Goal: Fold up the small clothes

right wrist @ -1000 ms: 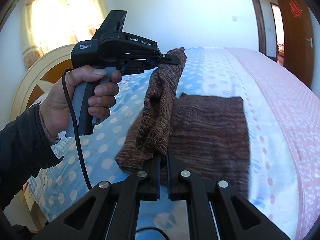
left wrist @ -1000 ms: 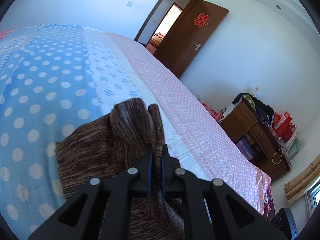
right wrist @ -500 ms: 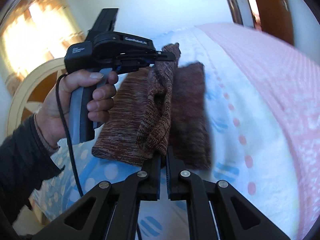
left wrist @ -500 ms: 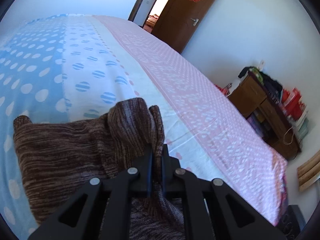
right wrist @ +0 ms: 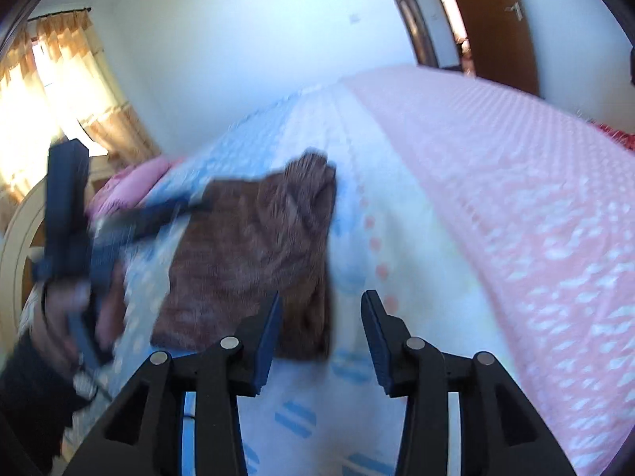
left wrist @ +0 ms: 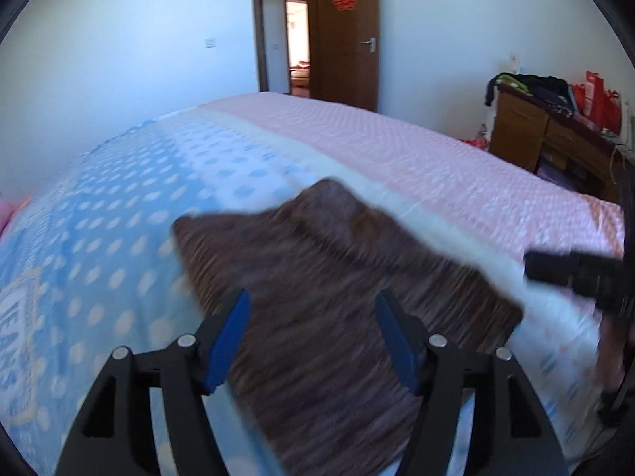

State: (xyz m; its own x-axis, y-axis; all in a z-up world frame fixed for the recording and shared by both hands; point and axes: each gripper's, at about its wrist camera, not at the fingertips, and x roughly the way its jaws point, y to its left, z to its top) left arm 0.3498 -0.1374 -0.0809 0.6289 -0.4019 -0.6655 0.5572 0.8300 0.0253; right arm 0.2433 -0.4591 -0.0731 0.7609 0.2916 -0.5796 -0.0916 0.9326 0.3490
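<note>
The bed (left wrist: 397, 150) carries the brown knit garment (left wrist: 337, 297), folded flat on the blue dotted strip. My 2 grippers, left gripper (left wrist: 313, 337) and right gripper (right wrist: 321, 329), hover with jaws wide, holding nothing. The far corner bunches up; I judge it could spring the fold open.

Motion blur is smearing the brown knitted garment (left wrist: 337, 297); its near end is running off the frame's bottom, and the left-hand black gripper (right wrist: 119, 230) is blurring too.
</note>
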